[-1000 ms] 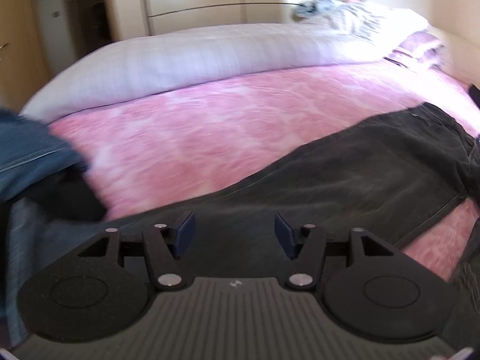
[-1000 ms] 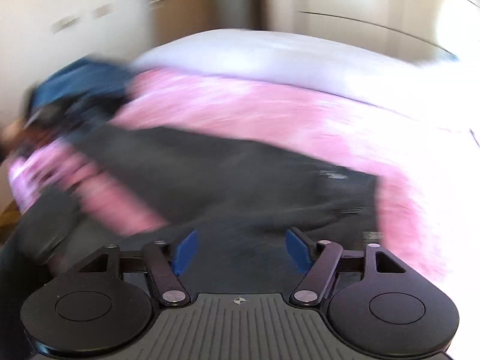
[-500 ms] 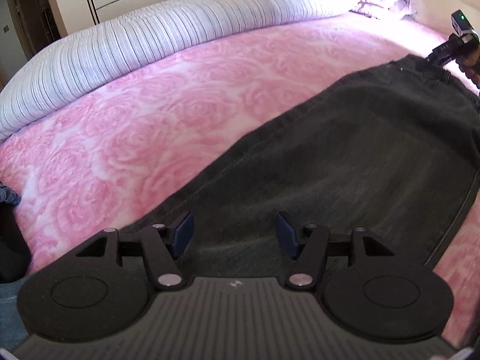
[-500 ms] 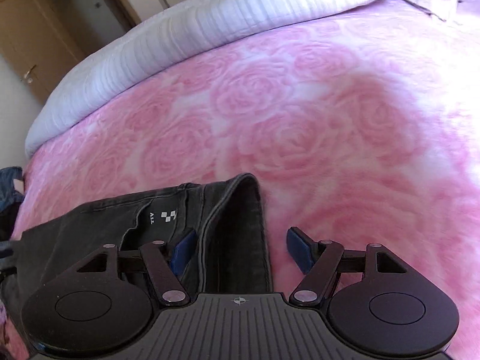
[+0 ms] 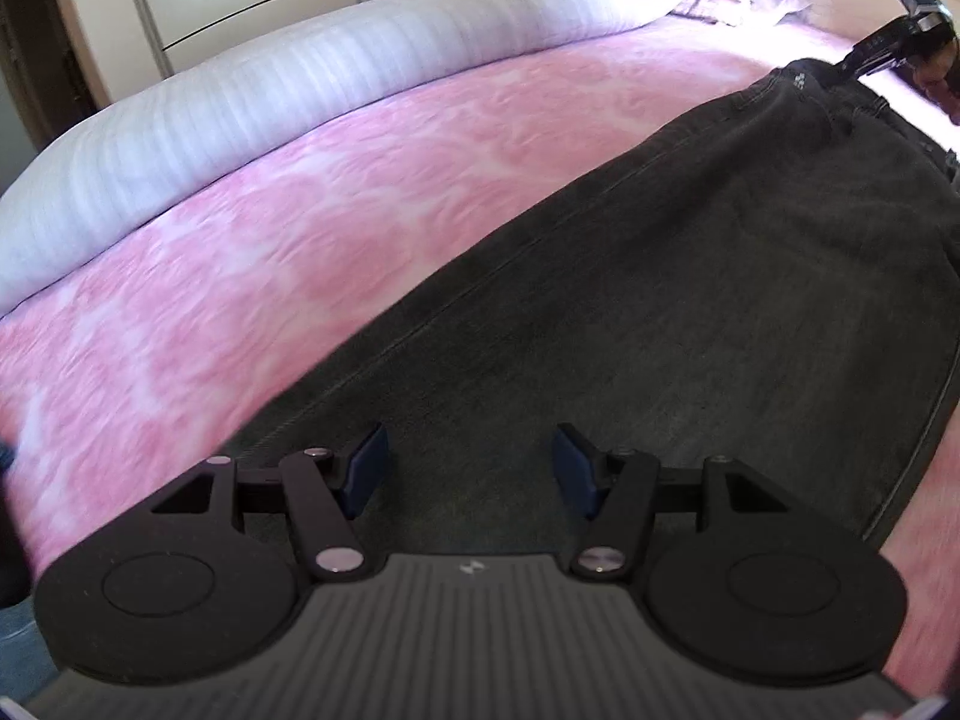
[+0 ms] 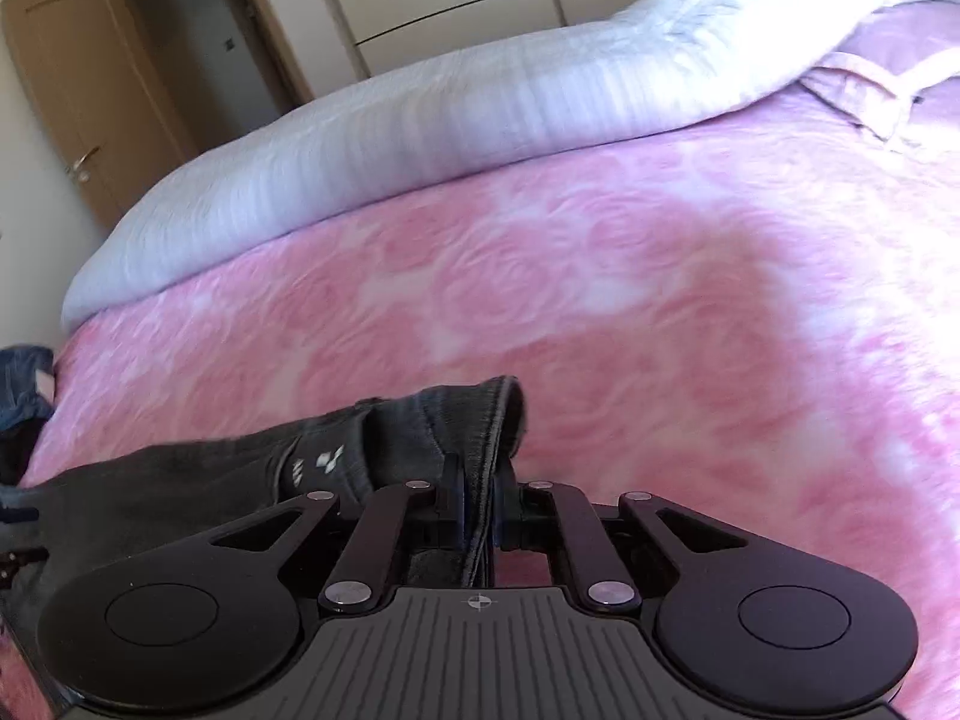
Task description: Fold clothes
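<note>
two grippers over one garment. right gripper: fingers clenched on the waistband edge of the dark jeans, beside the printed label. left gripper: blue pads spread wide, gripping nothing, held over the leg fabric. the jeans lie flat across a pink rose-patterned blanket; a white striped duvet lies beyond.

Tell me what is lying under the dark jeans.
The dark jeans lie spread on the pink rose-patterned blanket, which shows all around them. Whatever sits beneath the cloth itself is covered. The right gripper pinches the waistband; the left gripper is open above the leg.
</note>
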`<state>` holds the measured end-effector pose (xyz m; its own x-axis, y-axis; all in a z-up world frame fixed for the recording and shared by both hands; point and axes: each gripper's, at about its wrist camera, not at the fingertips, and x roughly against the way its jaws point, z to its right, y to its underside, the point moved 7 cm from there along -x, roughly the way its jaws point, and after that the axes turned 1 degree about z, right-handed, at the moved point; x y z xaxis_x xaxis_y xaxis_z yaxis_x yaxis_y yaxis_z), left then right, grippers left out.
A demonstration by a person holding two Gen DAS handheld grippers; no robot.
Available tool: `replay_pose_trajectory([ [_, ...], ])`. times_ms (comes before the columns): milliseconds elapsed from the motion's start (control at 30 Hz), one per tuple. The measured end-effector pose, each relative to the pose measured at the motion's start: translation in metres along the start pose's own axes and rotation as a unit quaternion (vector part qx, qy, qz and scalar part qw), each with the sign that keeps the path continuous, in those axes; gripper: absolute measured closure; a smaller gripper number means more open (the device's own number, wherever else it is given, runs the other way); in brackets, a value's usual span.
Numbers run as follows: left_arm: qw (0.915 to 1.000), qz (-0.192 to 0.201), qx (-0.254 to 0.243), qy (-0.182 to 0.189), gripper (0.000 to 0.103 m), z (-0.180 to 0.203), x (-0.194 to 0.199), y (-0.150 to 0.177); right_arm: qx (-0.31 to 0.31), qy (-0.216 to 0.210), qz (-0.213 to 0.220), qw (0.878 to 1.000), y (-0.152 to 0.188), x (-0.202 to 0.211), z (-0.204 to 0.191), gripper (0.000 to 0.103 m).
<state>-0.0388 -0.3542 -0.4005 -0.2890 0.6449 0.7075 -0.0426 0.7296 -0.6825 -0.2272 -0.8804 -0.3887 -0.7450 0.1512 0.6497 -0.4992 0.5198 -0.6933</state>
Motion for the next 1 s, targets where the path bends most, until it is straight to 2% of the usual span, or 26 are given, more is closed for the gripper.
replay_pose_trajectory([
  [67,0.9999,0.01,-0.007,0.012,0.047,0.011,-0.014,-0.016,-0.002,0.029,0.008,1.0,-0.003,0.003,0.016,0.097],
  [233,0.999,0.027,-0.019,0.031,0.047,0.027,-0.046,-0.05,0.016,0.075,0.017,0.997,-0.002,0.01,0.022,0.097],
  [333,0.9992,0.024,0.005,0.033,0.047,0.018,-0.05,-0.054,0.028,0.103,0.022,0.994,-0.002,0.014,0.025,0.095],
  [400,0.9991,0.027,0.021,0.026,0.047,0.005,-0.037,-0.048,0.035,0.121,0.025,0.992,-0.001,0.017,0.027,0.09],
  [467,0.999,0.024,0.036,0.003,0.046,-0.014,-0.015,-0.032,0.043,0.139,0.028,0.989,-0.001,0.02,0.029,0.066],
  [533,0.9981,0.02,0.051,-0.029,0.045,-0.038,0.01,-0.011,0.05,0.158,0.032,0.986,-0.001,0.023,0.031,0.054],
  [633,0.9926,0.001,0.077,-0.093,0.038,-0.085,0.048,0.031,0.072,0.161,0.039,0.983,0.003,0.031,0.016,0.052],
  [767,0.9772,-0.04,0.108,-0.178,0.038,-0.144,0.084,0.086,0.098,0.149,0.035,0.983,0.012,0.036,-0.009,0.051],
  [933,0.9601,-0.067,0.148,-0.228,0.036,-0.198,0.086,0.114,0.042,0.146,0.027,0.988,0.014,0.025,0.014,0.049],
  [1000,0.9576,-0.068,0.169,-0.223,0.036,-0.213,0.076,0.117,0.015,0.136,0.026,0.99,0.014,0.022,0.028,0.047],
])
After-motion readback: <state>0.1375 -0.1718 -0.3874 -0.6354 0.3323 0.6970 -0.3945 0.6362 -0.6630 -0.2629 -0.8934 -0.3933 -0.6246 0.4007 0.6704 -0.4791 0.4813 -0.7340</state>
